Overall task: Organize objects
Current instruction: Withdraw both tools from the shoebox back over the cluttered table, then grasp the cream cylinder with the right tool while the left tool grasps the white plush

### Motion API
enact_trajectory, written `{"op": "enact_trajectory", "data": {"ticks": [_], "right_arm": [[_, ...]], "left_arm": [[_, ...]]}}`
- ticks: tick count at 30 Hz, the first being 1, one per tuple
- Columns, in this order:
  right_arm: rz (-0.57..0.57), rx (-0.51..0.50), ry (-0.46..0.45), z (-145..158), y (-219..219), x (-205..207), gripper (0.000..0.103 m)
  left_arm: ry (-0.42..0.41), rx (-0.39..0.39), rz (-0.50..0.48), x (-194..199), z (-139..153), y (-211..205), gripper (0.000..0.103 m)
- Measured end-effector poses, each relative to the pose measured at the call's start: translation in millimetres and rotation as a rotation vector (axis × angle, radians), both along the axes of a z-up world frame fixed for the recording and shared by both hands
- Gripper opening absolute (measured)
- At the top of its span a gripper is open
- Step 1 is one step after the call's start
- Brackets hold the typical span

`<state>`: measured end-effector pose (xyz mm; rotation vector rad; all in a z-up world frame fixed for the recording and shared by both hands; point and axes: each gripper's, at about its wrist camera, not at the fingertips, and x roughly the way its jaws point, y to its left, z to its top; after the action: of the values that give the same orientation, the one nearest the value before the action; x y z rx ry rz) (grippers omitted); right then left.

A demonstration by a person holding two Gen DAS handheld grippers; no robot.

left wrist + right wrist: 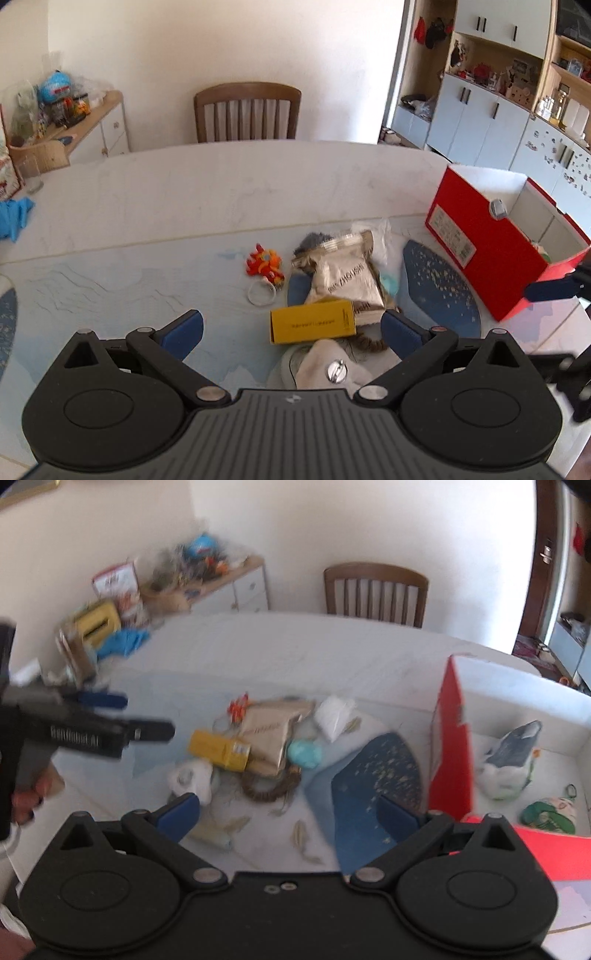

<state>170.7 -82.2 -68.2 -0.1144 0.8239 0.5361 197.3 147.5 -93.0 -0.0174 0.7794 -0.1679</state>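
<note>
Hovering above the pile, your left gripper [291, 328] has its jaws wide apart and holds nothing. The yellow box [313, 320] lies flat on the bench [184, 192] just ahead of it, one end resting against the tan pouch [345, 278]. Your right gripper [290, 814] is also wide and empty, above the blue mat [373, 779] near the red box [448, 738].

The yellow box looks like light cardboard, stiff, with smooth faces, so I think it can slip if you press only softly. Take it across the two long sides, near the middle, not at the end that touches the pouch. The pouch seems soft and crinkly; it will bend, so pinch it at the sealed top edge. The orange toy [265, 266] and the clear ring [261, 293] beside it are small and light. The red box stands open at the right, with some things already inside, and is probably the place for all of this.
</note>
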Motion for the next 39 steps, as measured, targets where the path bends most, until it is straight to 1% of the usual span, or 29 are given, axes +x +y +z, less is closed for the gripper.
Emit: {"op": "enact_trajectory", "data": {"ticks": [3, 8, 12, 14, 17, 23, 25, 28, 30, 34, 36, 37, 38, 39], "right_arm": [[0.03, -0.016, 0.025, -14, 13, -2, 0.101], [0.083, -0.039, 0.057, -33, 32, -5, 0.101], [0.103, -0.044, 0.092, -48, 43, -4, 0.1], [0.111, -0.044, 0.102, -54, 46, -3, 0.099], [0.118, -0.042, 0.111, -61, 51, -3, 0.096], [0.109, -0.035, 0.129, -73, 55, 2, 0.085], [0.11, -0.035, 0.127, -75, 56, 4, 0.081], [0.115, -0.034, 0.124, -76, 56, 5, 0.078], [0.125, -0.039, 0.121, -77, 58, 5, 0.077], [0.152, -0.048, 0.109, -77, 63, 5, 0.074], [0.159, -0.052, 0.107, -77, 65, 5, 0.074], [0.161, -0.051, 0.106, -78, 67, 5, 0.074], [0.166, -0.051, 0.105, -77, 68, 5, 0.073], [0.174, -0.052, 0.102, -77, 69, 5, 0.072]], "left_arm": [[0.016, 0.01, -0.016, 0, -11, -3, 0.103], [0.052, 0.006, -0.043, -3, -31, -11, 0.103], [0.064, -0.012, -0.057, -2, -40, -17, 0.103], [0.062, -0.009, -0.059, -2, -42, -20, 0.103], [0.054, -0.006, -0.061, -1, -46, -23, 0.103], [0.041, -0.019, -0.083, -2, -50, -27, 0.102], [0.03, -0.005, -0.103, -3, -51, -30, 0.099], [0.035, 0.003, -0.128, -2, -53, -34, 0.094], [0.038, 0.007, -0.14, -1, -54, -35, 0.088], [0.039, 0.021, -0.152, -1, -55, -37, 0.079], [0.048, 0.028, -0.152, 0, -56, -37, 0.067], [0.053, 0.027, -0.151, 1, -57, -36, 0.065], [0.058, 0.026, -0.147, 1, -57, -35, 0.061], [0.062, 0.025, -0.143, 2, -58, -34, 0.06]]}}
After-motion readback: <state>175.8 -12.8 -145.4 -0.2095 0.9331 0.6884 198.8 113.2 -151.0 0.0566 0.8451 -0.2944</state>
